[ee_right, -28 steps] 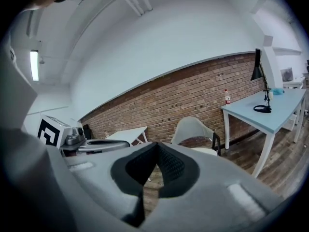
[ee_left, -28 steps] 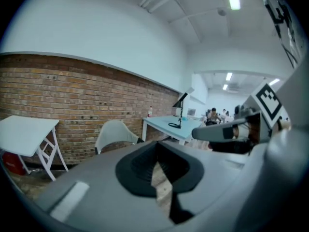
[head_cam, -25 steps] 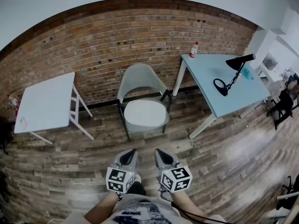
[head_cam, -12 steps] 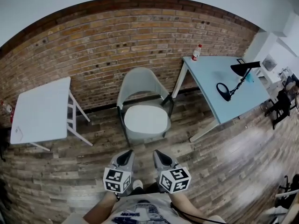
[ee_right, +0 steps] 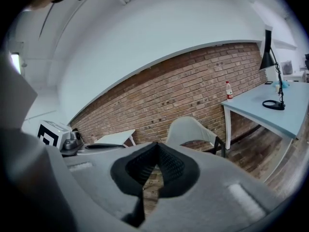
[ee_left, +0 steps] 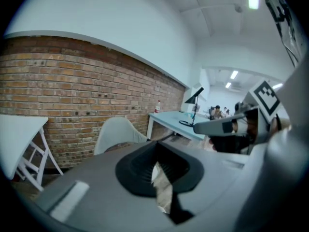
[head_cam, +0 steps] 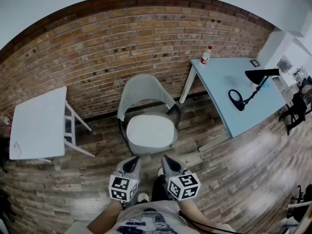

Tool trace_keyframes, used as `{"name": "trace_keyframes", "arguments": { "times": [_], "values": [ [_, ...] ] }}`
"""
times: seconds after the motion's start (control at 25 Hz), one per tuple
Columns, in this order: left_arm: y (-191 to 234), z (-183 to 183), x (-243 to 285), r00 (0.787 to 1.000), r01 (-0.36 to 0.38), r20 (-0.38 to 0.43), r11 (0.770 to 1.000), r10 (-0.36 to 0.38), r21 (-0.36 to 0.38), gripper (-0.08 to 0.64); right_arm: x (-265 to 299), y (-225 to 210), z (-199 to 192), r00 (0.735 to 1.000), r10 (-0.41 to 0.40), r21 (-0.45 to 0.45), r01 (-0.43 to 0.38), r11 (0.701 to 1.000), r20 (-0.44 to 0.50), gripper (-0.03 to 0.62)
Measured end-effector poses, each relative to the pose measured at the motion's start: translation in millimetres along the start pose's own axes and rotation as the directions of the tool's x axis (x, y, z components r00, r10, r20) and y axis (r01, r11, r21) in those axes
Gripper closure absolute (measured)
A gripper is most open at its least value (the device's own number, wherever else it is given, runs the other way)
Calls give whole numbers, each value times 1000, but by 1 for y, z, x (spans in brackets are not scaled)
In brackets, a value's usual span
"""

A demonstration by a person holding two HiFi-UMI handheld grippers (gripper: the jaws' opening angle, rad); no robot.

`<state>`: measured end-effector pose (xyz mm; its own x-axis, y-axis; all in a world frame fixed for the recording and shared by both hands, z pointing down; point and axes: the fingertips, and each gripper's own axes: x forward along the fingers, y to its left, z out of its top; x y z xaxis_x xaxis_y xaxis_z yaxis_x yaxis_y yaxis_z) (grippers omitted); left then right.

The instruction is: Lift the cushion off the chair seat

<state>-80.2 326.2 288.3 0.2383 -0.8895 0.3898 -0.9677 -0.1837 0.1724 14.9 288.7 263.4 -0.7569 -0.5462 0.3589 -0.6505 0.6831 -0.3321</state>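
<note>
The cushion [head_cam: 150,130] is white and a bit round, and it lies flat on the seat of the chair [head_cam: 142,87]. It fills most of the seat. The chair is grey with a curved back and dark legs. It stands close to the brick wall [head_cam: 112,43], with its back to the wall. We stand in front of the chair and hold one gripper in each hand. The left gripper [head_cam: 133,161] and the right gripper [head_cam: 166,160] point at the front of the seat, side by side. They are near the chair but do not touch the cushion. Each gripper has its two jaws pressed tight together, and there is nothing between them. Left of the chair stands a white table [head_cam: 36,123] with slanted white legs. Right of the chair stands a blue table [head_cam: 222,79]. A black lamp [head_cam: 253,82] sits on the blue table, and a small bottle [head_cam: 206,55] with a red cap stands at the table's corner by the wall. The floor [head_cam: 243,165] under it all is made of wood planks.
</note>
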Motion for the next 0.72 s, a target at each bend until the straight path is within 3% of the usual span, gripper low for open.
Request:
{"name": "trace_keyframes", "arguments": {
  "times": [0.4,0.72],
  "values": [
    [19,39,109,998,-52,-36,999,51,-16,569,70,-88,46,997,58,14,-57,998,-44,594],
    [29,52,166,990,-113,-83,993,112,-16,569,103,-147,62,993,94,57,-90,994,-77,594]
  ]
}}
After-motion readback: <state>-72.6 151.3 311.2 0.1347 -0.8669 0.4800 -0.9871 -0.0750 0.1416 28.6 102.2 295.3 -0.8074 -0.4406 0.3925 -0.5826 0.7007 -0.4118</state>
